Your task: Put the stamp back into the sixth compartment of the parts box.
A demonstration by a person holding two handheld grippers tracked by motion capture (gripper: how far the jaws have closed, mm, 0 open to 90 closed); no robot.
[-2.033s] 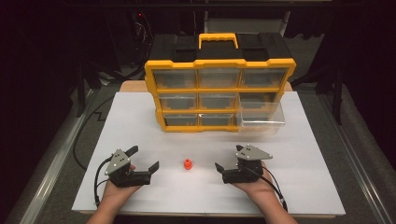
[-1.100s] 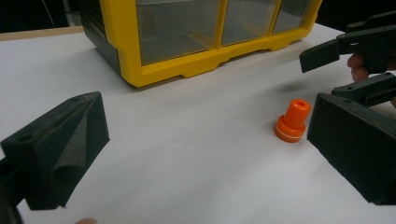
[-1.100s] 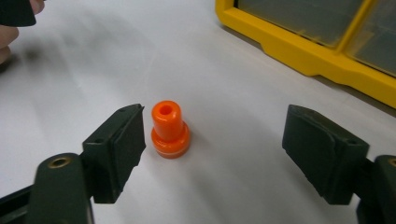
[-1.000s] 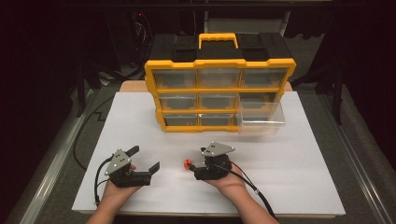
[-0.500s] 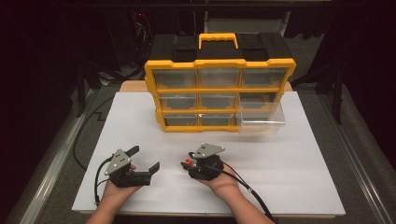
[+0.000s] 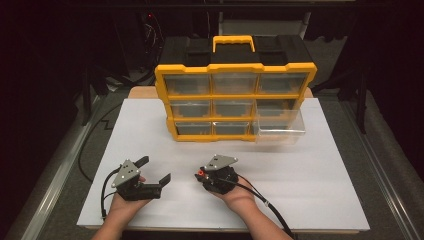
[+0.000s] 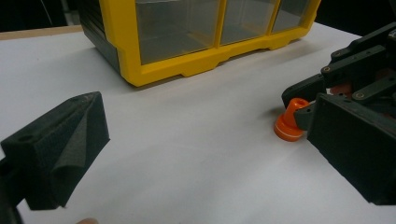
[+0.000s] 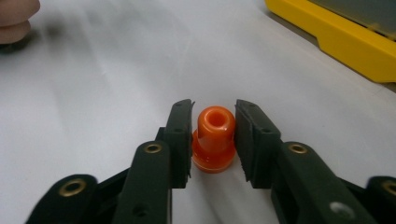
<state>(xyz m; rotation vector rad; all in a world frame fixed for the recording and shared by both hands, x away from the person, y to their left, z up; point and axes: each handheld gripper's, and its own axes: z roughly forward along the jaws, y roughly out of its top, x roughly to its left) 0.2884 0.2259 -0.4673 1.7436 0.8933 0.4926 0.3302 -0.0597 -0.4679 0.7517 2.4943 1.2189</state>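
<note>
A small orange plug (image 8: 215,137) with a flanged base stands upright on the white tabletop (image 6: 320,175). My right gripper (image 8: 214,135) has its two black jaws pressed against either side of the plug, shut on it where it stands. In the high view the plug (image 6: 200,172) peeks out at the left tip of the right gripper (image 6: 202,175), in front of the middle of the table. The left gripper (image 6: 154,170) rests at the front left, open and holding nothing. In the left gripper view the plug (image 7: 289,123) shows off to the right, between the other gripper's jaws.
A yellow and black drawer organizer (image 6: 235,100) with a carry handle stands at the back of the table. Its lower right clear drawer (image 6: 280,130) is pulled out. Cables trail from both grippers toward the front edge.
The right gripper has moved left from the front right to the orange plug, and its jaws now stand against the plug's sides. The left gripper has stayed put.
</note>
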